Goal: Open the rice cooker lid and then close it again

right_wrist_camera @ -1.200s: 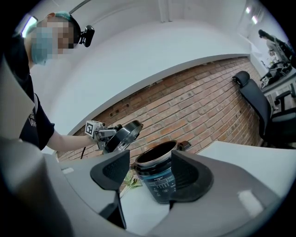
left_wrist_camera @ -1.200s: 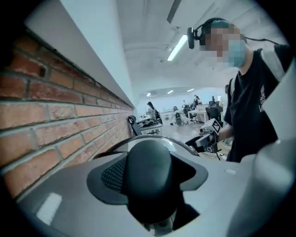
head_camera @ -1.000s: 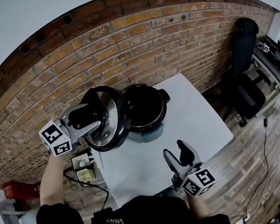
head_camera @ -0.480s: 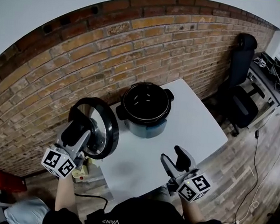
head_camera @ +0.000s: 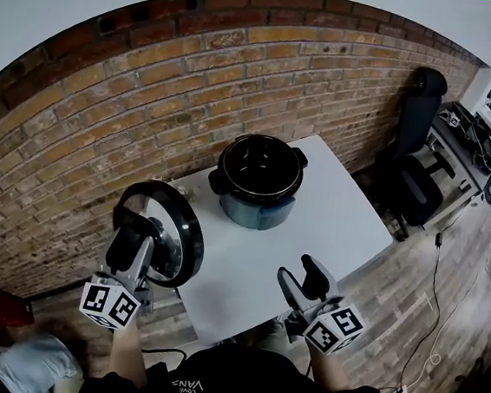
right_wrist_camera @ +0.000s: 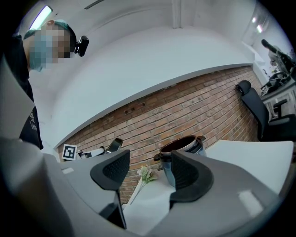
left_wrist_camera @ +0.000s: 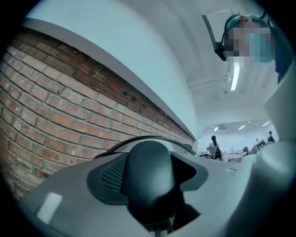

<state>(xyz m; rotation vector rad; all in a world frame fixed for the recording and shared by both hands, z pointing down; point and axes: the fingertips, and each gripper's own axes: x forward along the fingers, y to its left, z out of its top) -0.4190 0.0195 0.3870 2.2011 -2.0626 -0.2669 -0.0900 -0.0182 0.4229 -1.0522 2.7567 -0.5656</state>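
An open-plan office or lab workspace, set against a brick wall

An exposed red brick wall [head_camera: 151, 94] topped by white plaster is seen behind a plain white table [head_camera: 339, 219], and a wood-plank floor [head_camera: 474, 259] is crossed by loose cables [head_camera: 435, 281]. To the right, two black office chairs [head_camera: 413, 178] are drawn up beside a desk [head_camera: 474, 141] crowded with wires and devices. In the left gripper view, a long white ceiling is lit by fluorescent strip lights [left_wrist_camera: 235, 76], and further desks and a standing person [left_wrist_camera: 214, 147] are made out in the far background. No household furniture is suggested; a working room is indicated.
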